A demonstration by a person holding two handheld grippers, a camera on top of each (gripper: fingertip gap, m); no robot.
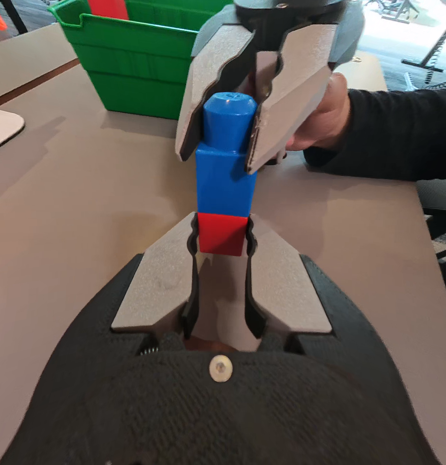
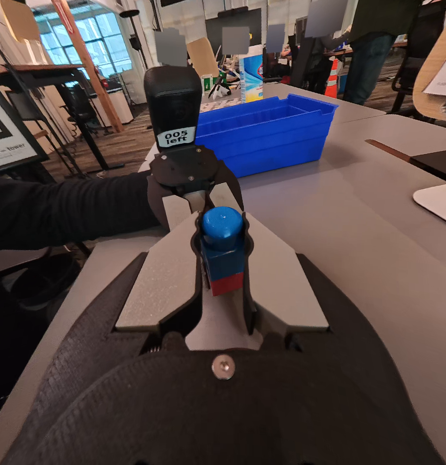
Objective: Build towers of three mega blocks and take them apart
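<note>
Left gripper [image 1: 222, 232] is clamped on the red block [image 1: 220, 234], the base of a two-block stack held over the table [image 1: 91, 188]. Above it, right gripper [image 2: 222, 241] is closed around the blue block [image 1: 225, 161] at its stud. Judging by that: either two of three stacked, or mid-teardown; can't tell which. Further back sit the green bin [image 1: 131, 65] and blue bin [image 2: 267, 136].

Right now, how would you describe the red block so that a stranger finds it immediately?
Start from the green bin on the grey table, then come nearer to the small tower held between two grippers. The red block is its bottom piece, clamped by the left gripper, directly under the taller blue block with the round stud.
</note>
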